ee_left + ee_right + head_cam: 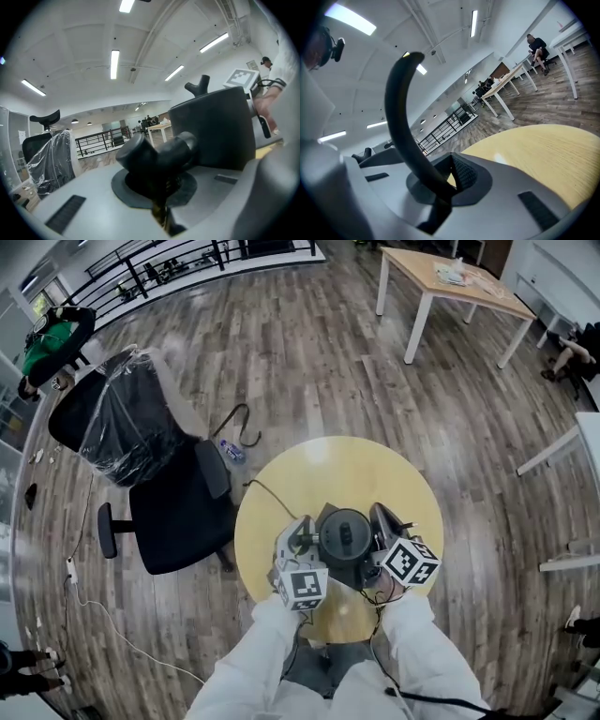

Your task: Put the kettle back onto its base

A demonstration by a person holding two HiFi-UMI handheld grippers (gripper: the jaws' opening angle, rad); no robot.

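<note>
Roughly at the middle of the round yellow table (319, 474) sits the black kettle (345, 538), with the person at its six o'clock. The left gripper (302, 545) is at the kettle's nine o'clock, its jaws clenched on a rounded black part of the kettle's side, possibly the spout. The right gripper (382, 542), at three o'clock, is clamped on the thin curved handle (401, 122). A cord (267, 491) trails off toward ten o'clock. The likely mishap is an off-centre landing, because the body blocks the view below and could leave the kettle tilted or unseated. The base itself is hidden, so whether the kettle rests on it cannot be told.
</note>
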